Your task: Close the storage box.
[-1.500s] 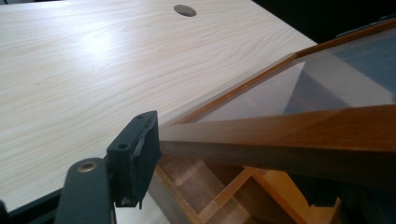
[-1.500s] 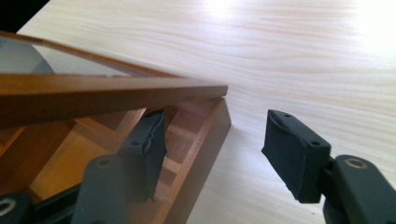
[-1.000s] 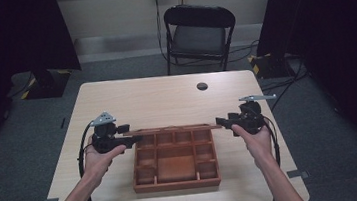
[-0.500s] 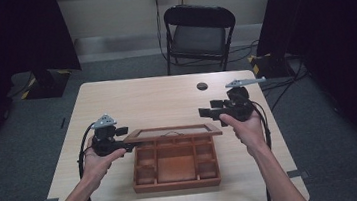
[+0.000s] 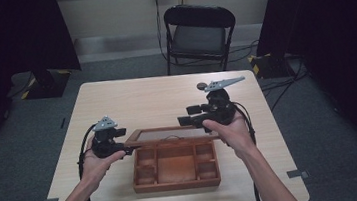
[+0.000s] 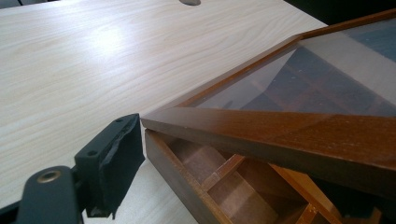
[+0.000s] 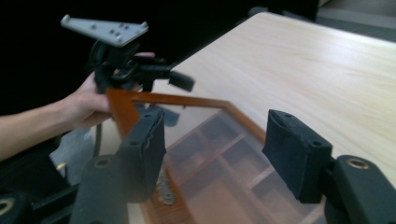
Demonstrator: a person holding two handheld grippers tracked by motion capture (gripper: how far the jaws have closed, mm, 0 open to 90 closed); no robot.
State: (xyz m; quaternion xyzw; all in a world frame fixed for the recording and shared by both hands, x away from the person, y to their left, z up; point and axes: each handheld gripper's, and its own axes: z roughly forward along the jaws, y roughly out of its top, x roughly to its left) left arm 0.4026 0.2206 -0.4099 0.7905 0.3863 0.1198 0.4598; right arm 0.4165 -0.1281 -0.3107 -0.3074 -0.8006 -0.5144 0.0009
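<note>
The wooden box (image 5: 175,165) sits at the desk's (image 5: 141,99) near edge, its compartments apparently bare. Its glass lid (image 5: 170,133) is tilted up. The left hand-held gripper (image 5: 127,150), jaws just widening, looks released beside the lid's corner; the right hand-held gripper (image 5: 184,117) hovers released above.

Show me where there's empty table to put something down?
The far half of the table, behind the wooden box, is bare except a small dark disc. The near left corner is free too. Around the box's glass lid and both grippers it's crowded.

Light wood table (image 5: 131,103) w/ compartmented wooden box (image 5: 175,167), small dark round obj (image 5: 201,85) near far edge.
</note>
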